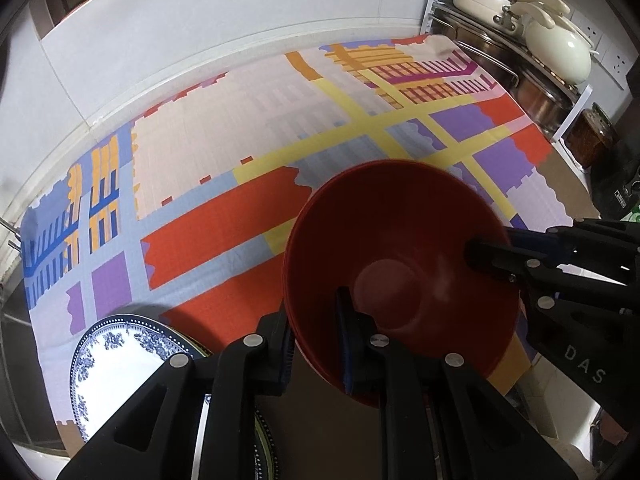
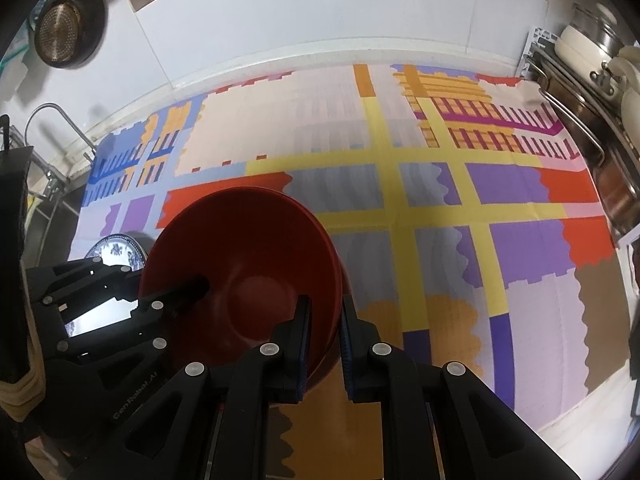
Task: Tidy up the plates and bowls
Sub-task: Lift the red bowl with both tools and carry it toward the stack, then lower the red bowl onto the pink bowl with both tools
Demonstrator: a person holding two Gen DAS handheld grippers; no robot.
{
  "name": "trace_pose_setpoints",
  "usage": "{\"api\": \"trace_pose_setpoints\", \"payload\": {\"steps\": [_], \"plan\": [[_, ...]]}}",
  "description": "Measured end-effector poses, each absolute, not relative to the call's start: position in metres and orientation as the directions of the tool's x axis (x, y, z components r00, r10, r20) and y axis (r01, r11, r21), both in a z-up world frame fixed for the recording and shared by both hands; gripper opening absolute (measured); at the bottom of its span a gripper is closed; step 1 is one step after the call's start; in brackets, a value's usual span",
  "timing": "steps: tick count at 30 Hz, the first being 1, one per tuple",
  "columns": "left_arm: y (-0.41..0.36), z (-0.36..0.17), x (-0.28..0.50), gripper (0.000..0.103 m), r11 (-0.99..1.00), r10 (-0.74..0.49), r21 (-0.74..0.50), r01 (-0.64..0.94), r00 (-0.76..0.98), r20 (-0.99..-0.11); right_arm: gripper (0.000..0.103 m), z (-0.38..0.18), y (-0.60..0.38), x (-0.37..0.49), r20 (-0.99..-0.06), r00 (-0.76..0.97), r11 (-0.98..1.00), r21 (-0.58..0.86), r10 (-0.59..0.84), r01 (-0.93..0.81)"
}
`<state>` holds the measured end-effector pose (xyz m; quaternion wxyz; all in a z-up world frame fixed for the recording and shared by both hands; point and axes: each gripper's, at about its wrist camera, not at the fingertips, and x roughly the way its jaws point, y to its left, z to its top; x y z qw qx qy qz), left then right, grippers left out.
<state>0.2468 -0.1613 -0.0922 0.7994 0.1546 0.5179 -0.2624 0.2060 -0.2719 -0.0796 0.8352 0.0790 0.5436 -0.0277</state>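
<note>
In the left wrist view, a blue-and-white plate (image 1: 120, 364) is seen at lower left on the patterned cloth (image 1: 224, 128), partly hidden by the left gripper (image 1: 316, 344), whose fingers are clamped narrow on the near rim of the red bowl (image 1: 400, 256) at lower centre. At right, the opposite rim is pinched by the right gripper (image 1: 486, 258), and pots (image 1: 556, 52) are stacked at upper right.
</note>
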Motion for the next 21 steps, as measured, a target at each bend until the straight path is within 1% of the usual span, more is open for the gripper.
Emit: {"api": "trace_pose_setpoints", "payload": {"steps": [2,4,6,8,10,11,12,13,21], "plan": [[-0.162,-0.092,0.246,0.020,0.814,-0.259,-0.022,0.580,0.330,-0.908,0.015,-0.082,-0.273,0.205,-0.915,0.402,0.985,0.106,0.043,0.136],[-0.163,-0.092,0.246,0.029,0.813,-0.251,-0.006,0.582,0.342,-0.905,0.015,-0.085,-0.274,0.204,-0.918,0.394,0.985,0.103,0.040,0.140],[-0.164,-0.092,0.245,0.034,0.809,-0.245,0.013,0.588,0.356,-0.902,0.015,-0.086,-0.276,0.203,-0.918,0.396,0.985,0.100,0.036,0.144],[-0.164,-0.091,0.245,0.036,0.807,-0.246,0.012,0.590,0.355,-0.902,0.015,-0.087,-0.277,0.203,-0.917,0.396,0.983,0.115,0.050,0.143],[-0.163,-0.089,0.245,0.043,0.807,-0.256,0.000,0.591,0.349,-0.901,0.017,-0.087,-0.278,0.202,-0.917,0.394,0.983,0.117,0.052,0.142],[-0.162,-0.088,0.245,0.045,0.806,-0.258,-0.001,0.592,0.350,-0.901,0.019,-0.087,-0.277,0.202,-0.917,0.396,0.983,0.118,0.053,0.141],[-0.161,-0.087,0.244,0.045,0.805,-0.261,-0.001,0.593,0.353,-0.898,0.024,-0.088,-0.277,0.202,-0.918,0.392,0.983,0.118,0.053,0.142],[-0.161,-0.085,0.244,0.046,0.805,-0.263,0.000,0.593,0.357,-0.897,0.026,-0.088,-0.277,0.203,-0.919,0.389,0.982,0.121,0.057,0.143],[-0.154,-0.080,0.248,0.047,0.817,-0.265,-0.007,0.577,0.365,-0.892,0.026,-0.089,-0.279,0.204,-0.921,0.383,0.976,0.142,0.071,0.162]]}}
